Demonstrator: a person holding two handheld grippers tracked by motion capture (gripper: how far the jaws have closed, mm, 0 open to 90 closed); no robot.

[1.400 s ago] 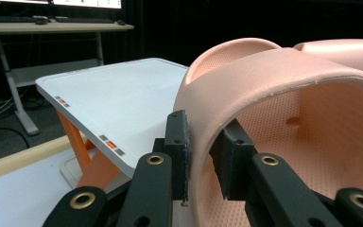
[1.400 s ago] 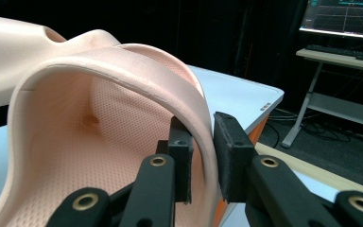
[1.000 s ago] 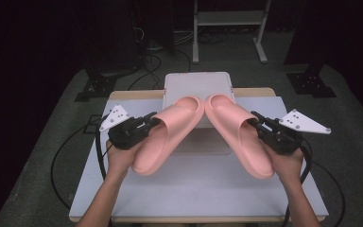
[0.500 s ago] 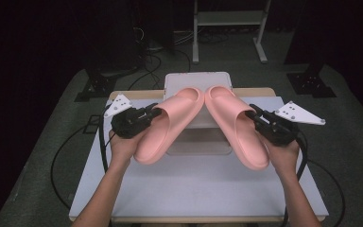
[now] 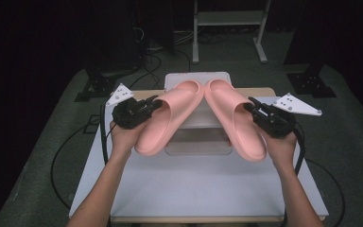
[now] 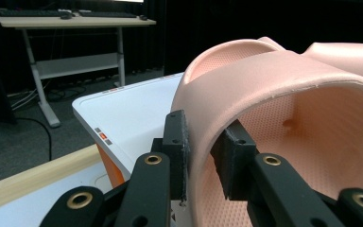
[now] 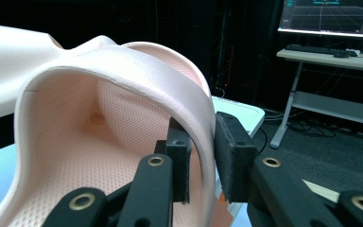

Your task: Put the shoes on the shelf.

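We hold two soft pink foam slide sandals above the white tabletop (image 5: 194, 184), left gripper (image 5: 152, 105) pinching the left sandal's (image 5: 168, 120) strap, right gripper (image 5: 250, 108) pinching the right sandal's (image 5: 234, 118), toes converging over a translucent bin (image 5: 196, 142) beyond.

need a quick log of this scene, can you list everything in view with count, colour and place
pink foam slide sandals: 2; left sandal and right sandal, held up over the table, toes close together
white lidded storage box: 1, far middle of the table, beneath the sandals
white table top: 1, wooden edge, centre
white-framed desk: 1, background, on grey floor
keyboard desk with monitor: 1, seen from the right gripper view
black cables: several, on the floor at left
left gripper: black, clamped on left sandal's strap
right gripper: black, clamped on right sandal's strap
forearms: 2, entering from the bottom
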